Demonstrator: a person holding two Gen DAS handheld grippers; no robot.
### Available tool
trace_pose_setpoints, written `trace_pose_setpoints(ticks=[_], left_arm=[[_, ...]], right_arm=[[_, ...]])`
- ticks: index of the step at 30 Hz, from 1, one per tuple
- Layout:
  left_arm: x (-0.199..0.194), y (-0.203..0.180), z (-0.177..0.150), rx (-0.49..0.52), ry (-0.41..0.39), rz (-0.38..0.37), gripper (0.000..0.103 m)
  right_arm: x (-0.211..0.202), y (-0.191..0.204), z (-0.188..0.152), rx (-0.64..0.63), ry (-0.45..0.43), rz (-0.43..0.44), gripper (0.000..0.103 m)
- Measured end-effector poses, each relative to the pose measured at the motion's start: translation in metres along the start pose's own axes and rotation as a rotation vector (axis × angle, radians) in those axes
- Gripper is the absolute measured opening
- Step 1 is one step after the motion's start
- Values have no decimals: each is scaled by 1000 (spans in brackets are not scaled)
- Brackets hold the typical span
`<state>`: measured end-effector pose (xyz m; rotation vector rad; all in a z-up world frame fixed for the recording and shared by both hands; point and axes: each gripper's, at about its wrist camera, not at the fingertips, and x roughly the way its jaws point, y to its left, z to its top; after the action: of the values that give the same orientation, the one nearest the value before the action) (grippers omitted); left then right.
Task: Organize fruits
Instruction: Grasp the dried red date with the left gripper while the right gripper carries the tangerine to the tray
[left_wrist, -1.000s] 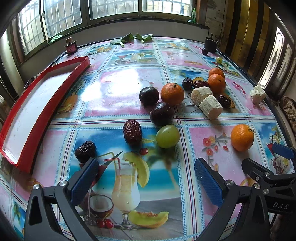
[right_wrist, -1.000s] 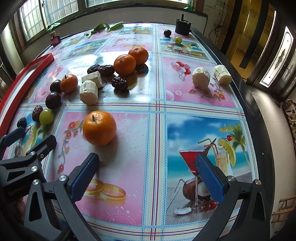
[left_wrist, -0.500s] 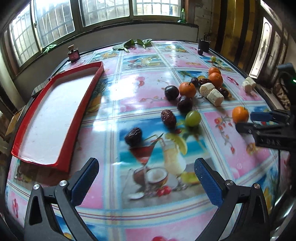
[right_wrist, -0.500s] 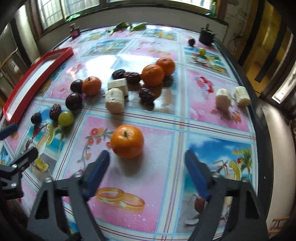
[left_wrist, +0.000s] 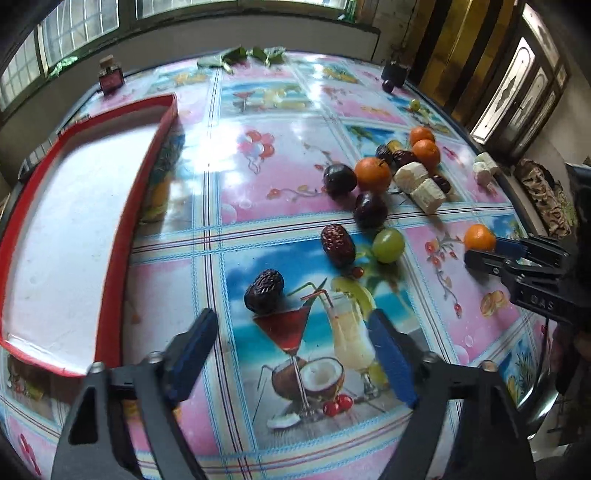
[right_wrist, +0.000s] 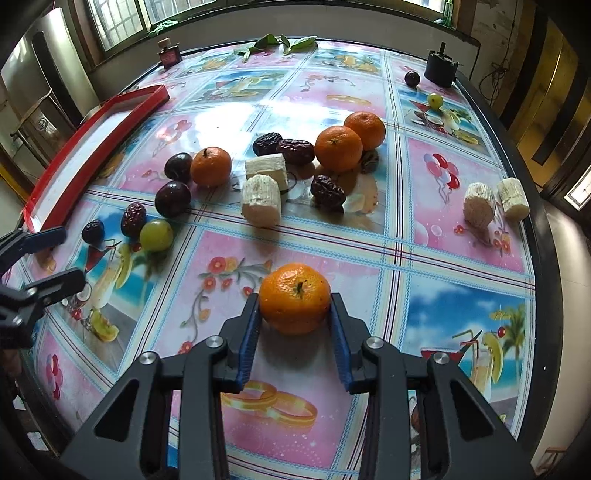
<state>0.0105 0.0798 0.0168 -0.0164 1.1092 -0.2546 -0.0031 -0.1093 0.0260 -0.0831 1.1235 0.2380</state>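
Note:
My right gripper (right_wrist: 294, 320) is shut on an orange (right_wrist: 294, 297) near the table's front; the orange also shows in the left wrist view (left_wrist: 479, 237) between the right gripper's tips (left_wrist: 487, 251). My left gripper (left_wrist: 291, 343) is open and empty above the table, just short of a dark date (left_wrist: 264, 290). A red tray with a white floor (left_wrist: 74, 236) lies at the left and holds nothing. More oranges (right_wrist: 338, 148), dark plums (right_wrist: 172, 198), dates (right_wrist: 327, 191), a green grape (right_wrist: 156, 235) and white cane pieces (right_wrist: 260, 200) lie mid-table.
Two white pieces (right_wrist: 479, 204) lie near the right edge. A black pot (right_wrist: 440, 68), a plum (right_wrist: 412, 78) and a grape (right_wrist: 434, 100) sit far right. A perfume bottle (right_wrist: 169, 55) and green leaves (right_wrist: 280, 43) lie at the far edge.
My right gripper moved forward and closed on the near orange. My left gripper narrowed a little and came closer to the dark date.

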Motion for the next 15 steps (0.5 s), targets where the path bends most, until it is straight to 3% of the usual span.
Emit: trace_pose_setpoints(ticks=[6, 7, 15], left_arm=[[6, 4, 10, 25, 25, -4, 29], [6, 5, 10, 29, 26, -6, 17], [1, 7, 6, 25, -4, -24, 17]], right_arm=[[-3, -4, -3, 25, -7, 11, 38], [-3, -4, -3, 24, -8, 12, 38], [-7, -1, -4, 20, -23, 11, 38]])
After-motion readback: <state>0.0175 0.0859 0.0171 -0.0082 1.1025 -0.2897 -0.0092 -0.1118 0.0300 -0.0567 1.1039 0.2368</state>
